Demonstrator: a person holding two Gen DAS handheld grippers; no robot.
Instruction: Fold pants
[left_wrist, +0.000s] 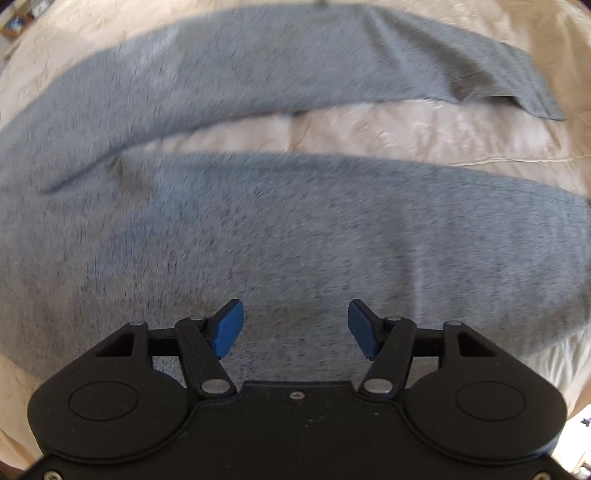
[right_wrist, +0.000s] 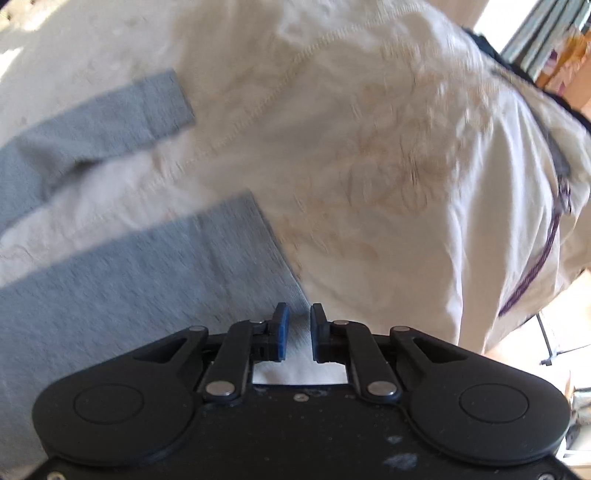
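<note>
So we've got the grey pants spread flat on a cream bedspread, and honestly not much folding looks done yet. Both legs lie apart with a strip of bedspread showing between them, so they haven't been brought together.

Starting on the left: our left hand-held gripper points down at the near leg, with grey fabric filling nearly everything ahead of it and to both sides. Its jaws stand wide and nothing is between the blue pads; whether they touch the cloth we can't tell. The far leg runs across the top of that view, ending in a cuff off to the upper right.

Over to the right: our right hand-held gripper sits at the cuff end of the near leg, whose hem edge passes just ahead of its fingertips. The jaws are narrow, with a slim gap. Grey cloth shows through that gap, but we can't tell whether any of it is actually pinched. The other cuff lies well ahead to the left.

Our guess: still at the first fold, one leg over the other, then the lengthwise folds after that.
</note>
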